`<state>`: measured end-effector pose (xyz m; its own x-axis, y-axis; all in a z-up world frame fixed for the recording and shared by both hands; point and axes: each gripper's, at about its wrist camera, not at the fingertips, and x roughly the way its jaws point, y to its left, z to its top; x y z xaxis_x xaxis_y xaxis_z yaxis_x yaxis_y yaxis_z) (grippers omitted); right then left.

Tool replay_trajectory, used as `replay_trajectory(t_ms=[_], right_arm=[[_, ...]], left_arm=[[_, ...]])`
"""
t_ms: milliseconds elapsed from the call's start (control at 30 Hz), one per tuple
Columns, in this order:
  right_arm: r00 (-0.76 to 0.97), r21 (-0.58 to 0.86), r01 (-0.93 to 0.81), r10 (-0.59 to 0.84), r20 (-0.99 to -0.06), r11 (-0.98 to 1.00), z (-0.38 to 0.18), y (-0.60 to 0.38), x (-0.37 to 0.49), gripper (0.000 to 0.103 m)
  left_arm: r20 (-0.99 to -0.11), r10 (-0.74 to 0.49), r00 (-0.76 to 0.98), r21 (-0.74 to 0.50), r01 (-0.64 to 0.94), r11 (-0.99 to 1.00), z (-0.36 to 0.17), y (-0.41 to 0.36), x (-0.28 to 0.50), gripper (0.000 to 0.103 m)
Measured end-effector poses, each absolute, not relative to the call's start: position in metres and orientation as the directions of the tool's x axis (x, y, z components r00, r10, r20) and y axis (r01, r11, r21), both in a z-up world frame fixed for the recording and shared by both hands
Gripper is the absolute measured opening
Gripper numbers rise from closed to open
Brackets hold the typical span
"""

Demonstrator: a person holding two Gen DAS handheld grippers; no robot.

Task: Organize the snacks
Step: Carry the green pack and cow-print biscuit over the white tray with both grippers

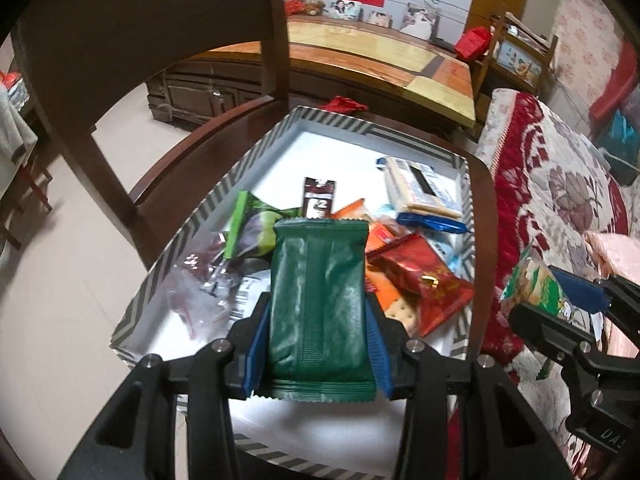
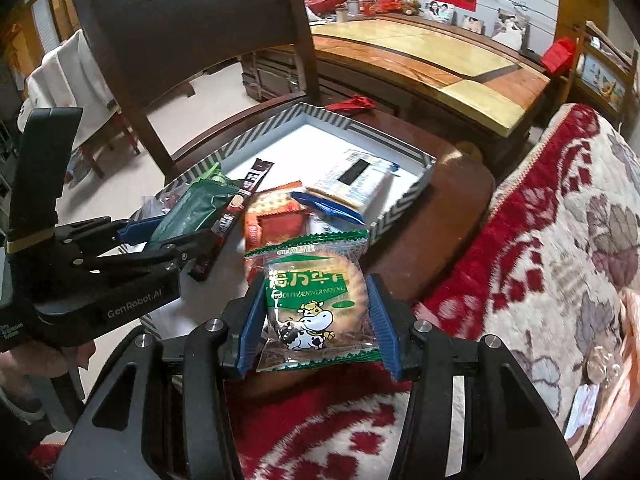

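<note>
My left gripper (image 1: 318, 316) is shut on a dark green snack packet (image 1: 320, 300) and holds it over the striped box (image 1: 224, 192), which lies on a wooden chair seat with several snacks inside. My right gripper (image 2: 316, 320) is shut on a clear biscuit packet with a green label and a cartoon cow (image 2: 316, 304). It hovers just right of the box, above the chair seat's edge and a red-and-cream blanket. In the right wrist view the left gripper (image 2: 176, 232) comes in from the left with the green packet (image 2: 188, 212). The left wrist view shows the right gripper (image 1: 568, 296) at the right edge.
Inside the box lie a red packet (image 1: 424, 276), orange cracker packs (image 2: 276, 216), a brown stick sachet (image 1: 318, 198), a white cracker pack (image 1: 420, 188), a blue wrapper (image 1: 432, 222) and a clear bag (image 1: 200, 284). The chair back (image 1: 152, 40) rises behind. The patterned blanket (image 2: 560, 240) spreads right.
</note>
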<state>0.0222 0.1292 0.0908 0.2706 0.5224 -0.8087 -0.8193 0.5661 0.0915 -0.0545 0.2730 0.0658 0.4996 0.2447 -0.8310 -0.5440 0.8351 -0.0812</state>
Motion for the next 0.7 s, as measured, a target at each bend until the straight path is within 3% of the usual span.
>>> replay_trajectory(t_ms=[700], right_arm=[[0.229,0.091,-0.837,0.497,-0.837,0.539,0.072,0.188,0.048,0.048]], left_arm=[[-0.852,0.227,0.472,-0.094,-0.564,0.82,0.046,0.285,-0.052,0.046]])
